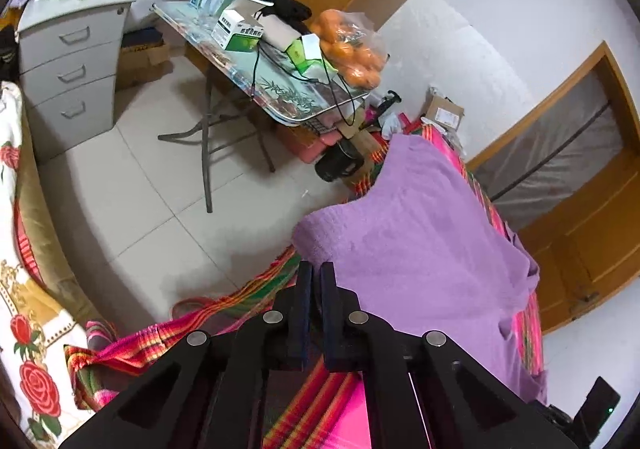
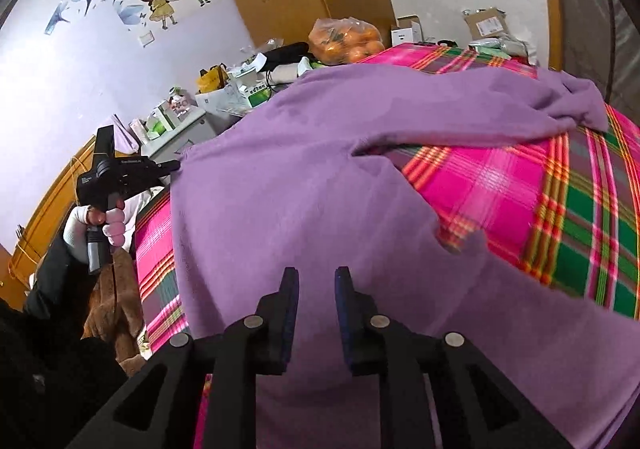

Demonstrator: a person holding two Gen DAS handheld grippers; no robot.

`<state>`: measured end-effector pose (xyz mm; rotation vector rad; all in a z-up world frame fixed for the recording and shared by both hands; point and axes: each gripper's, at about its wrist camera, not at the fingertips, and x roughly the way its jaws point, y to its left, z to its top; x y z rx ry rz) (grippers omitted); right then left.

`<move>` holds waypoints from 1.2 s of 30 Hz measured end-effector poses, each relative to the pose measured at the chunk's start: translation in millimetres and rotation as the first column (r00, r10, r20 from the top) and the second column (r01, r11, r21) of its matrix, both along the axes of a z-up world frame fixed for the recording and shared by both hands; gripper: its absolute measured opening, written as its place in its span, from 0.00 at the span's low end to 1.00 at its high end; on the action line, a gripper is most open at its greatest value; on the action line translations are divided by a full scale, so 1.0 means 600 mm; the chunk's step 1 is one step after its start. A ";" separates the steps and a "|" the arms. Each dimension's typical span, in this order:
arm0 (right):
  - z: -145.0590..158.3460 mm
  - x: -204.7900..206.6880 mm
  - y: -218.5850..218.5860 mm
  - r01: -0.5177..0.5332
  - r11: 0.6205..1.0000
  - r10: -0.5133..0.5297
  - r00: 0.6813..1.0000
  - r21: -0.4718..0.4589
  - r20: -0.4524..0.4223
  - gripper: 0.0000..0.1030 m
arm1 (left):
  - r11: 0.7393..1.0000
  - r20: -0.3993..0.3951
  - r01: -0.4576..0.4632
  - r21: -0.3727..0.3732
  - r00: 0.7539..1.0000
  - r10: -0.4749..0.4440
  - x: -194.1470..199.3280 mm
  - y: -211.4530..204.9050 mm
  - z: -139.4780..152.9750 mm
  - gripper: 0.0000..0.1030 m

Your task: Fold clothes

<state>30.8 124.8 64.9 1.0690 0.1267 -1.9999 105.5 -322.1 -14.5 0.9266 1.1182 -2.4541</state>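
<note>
Landmark: the bed (image 2: 500, 185) under a pink and green plaid sheet; all places below are given against it
Risk one: the left gripper (image 1: 316, 269) has its jaws drawn together at the purple garment's (image 2: 320, 189) edge near the bed's side; the frames do not show whether cloth is pinched between them, so any lift from here may come up empty
Cause: a thin hem can lie just beside closed pads and not between them
Risk two: the right gripper (image 2: 316, 277) stands with its jaws apart over the garment, nothing pressed between them; if only the left side is raised, the cloth will likely drag askew across the bed and wrinkle
Risk three: the garment's near edge overhangs the bed's side in the left wrist view; a pull that way could slide it toward the tiled floor (image 1: 132, 185)
Risk four: the folding table (image 1: 240, 61) loaded with boxes, cables and a bag of oranges (image 1: 348, 49) stands close beside the bed; a wide swing could catch it
Garment, place: spread on top of the bed, covering most of its middle
Garment, look: soft purple knit, lying mostly flat, with one sleeve (image 2: 568, 105) bunched and creased toward the bed's far side and a loose flap folded in near the right gripper
Person: a gloved hand (image 2: 100, 225) holds the left gripper's handle off the bed's edge
</note>
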 end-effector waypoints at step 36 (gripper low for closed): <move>-0.025 -0.410 -0.468 -0.042 0.998 0.038 0.997 0.053 0.068 0.19 | 0.992 0.010 0.113 -0.054 0.994 -0.112 -0.054 0.040 0.003 0.06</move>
